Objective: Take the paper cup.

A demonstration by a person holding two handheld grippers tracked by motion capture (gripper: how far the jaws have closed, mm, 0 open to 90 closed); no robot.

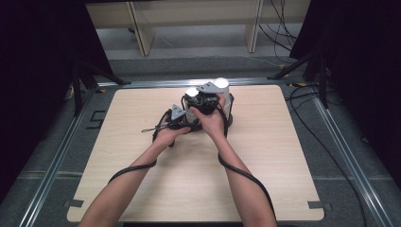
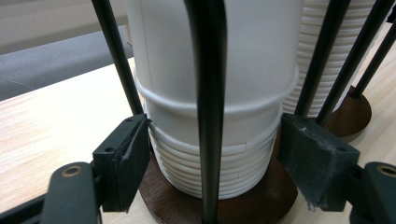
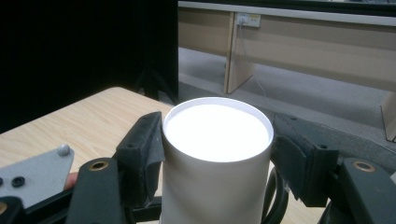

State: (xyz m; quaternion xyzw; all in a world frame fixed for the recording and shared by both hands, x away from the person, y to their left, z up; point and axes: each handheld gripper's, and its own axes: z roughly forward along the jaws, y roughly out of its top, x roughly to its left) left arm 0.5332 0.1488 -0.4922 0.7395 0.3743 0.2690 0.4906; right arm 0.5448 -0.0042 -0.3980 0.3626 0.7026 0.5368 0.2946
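Observation:
A stack of white paper cups [image 2: 215,154], mouths down, stands on a dark brown round base [image 2: 161,198] inside a cage of black rods [image 2: 208,93]. My left gripper [image 2: 212,140] is shut on the stack's lower rims, one pad pressed on each side. My right gripper [image 3: 218,149] is shut on the topmost white cup [image 3: 217,140], whose flat bottom faces up. In the high view both hands meet at the white cup stacks [image 1: 226,94] at the table's far middle, with the left gripper [image 1: 189,124] low and the right gripper [image 1: 208,97] above it.
A second ribbed stack of cups [image 2: 317,56] stands on its own brown base [image 2: 350,112] just behind. The light wooden table [image 1: 142,179] has bare surface on all sides. Black cables [image 1: 246,177] trail along both forearms. Wooden furniture legs [image 1: 142,33] stand beyond the table.

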